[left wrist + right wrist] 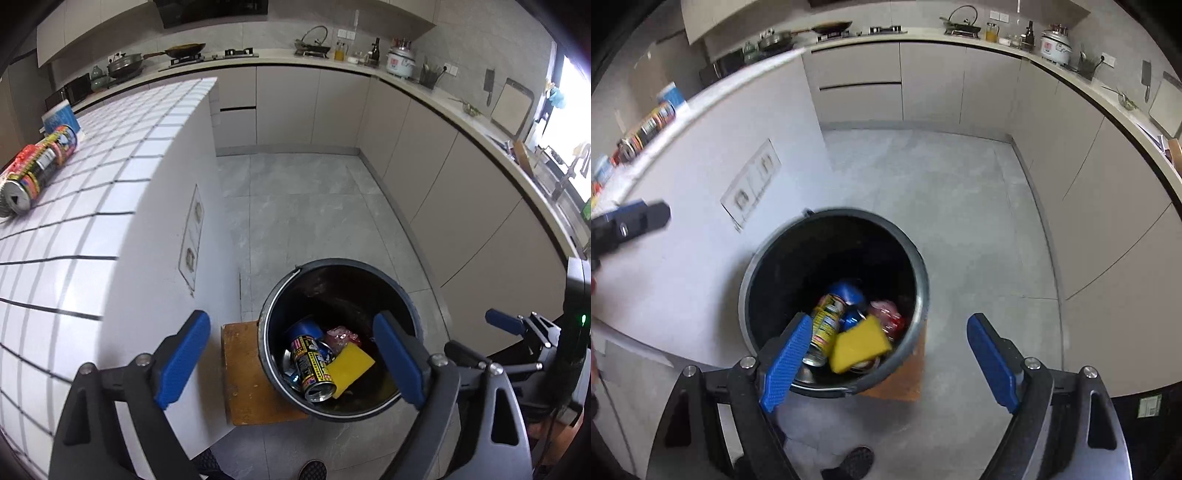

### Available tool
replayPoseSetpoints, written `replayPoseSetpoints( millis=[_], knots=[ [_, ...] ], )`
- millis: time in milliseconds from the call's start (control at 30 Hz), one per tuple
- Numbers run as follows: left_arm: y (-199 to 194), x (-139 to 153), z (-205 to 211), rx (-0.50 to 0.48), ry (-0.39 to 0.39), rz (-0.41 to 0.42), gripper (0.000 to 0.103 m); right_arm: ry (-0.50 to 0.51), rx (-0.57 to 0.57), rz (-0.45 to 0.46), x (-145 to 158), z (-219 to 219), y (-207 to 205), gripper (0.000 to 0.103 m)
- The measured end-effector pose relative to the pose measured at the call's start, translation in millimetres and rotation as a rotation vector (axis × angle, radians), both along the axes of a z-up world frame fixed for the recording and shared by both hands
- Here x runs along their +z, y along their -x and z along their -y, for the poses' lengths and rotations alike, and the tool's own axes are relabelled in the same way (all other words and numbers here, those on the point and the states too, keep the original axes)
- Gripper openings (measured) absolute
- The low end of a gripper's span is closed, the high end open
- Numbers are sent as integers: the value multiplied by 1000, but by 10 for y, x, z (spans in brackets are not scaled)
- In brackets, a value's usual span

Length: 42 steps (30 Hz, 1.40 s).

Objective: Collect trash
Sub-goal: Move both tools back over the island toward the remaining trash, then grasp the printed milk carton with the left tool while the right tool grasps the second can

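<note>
A black bin stands on the floor beside the tiled island. In it lie a yellow sponge, a black-and-yellow can, a blue can and a pink wrapper. My left gripper hangs above the bin, open, with nothing between its blue pads. My right gripper is also open and empty over the bin, above the sponge and can. Colourful cans lie in a row on the island top, also visible in the right wrist view.
The bin rests on a wooden board. The white tiled island rises on the left, with a blue box at its far end. Grey cabinets line the back and right. A shoe shows at the bottom edge.
</note>
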<state>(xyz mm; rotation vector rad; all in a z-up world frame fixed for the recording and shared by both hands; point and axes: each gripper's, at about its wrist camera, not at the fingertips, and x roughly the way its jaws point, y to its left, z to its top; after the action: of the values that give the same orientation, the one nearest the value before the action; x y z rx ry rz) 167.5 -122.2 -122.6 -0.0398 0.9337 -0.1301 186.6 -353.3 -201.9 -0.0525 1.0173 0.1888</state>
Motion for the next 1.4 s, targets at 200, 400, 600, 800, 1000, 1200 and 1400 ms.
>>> replayPoseSetpoints(
  millis=[200, 400, 600, 800, 1000, 1200, 1400],
  knots=[
    [109, 254, -313, 36, -3, 53, 91, -13, -22, 41, 320, -153, 34, 92],
    [140, 375, -834, 108, 17, 82, 91, -73, -3, 60, 566, -471, -24, 92],
    [211, 438, -1364, 175, 25, 94, 91, -66, 67, 95, 744, -1047, -85, 92],
    [252, 516, -1948, 233, 41, 115, 91, -56, 115, 120, 950, -1606, -151, 91],
    [201, 525, -2628, 284, 53, 121, 88, -57, 119, 171, 1166, -2096, -252, 91],
    [161, 504, -3148, 303, 55, 121, 85, -64, 137, 183, 1288, -2698, -405, 90],
    [-7, 459, -3675, 301, 62, 109, 79, -81, 151, 178, 1322, -3325, -579, 83]
  ],
)
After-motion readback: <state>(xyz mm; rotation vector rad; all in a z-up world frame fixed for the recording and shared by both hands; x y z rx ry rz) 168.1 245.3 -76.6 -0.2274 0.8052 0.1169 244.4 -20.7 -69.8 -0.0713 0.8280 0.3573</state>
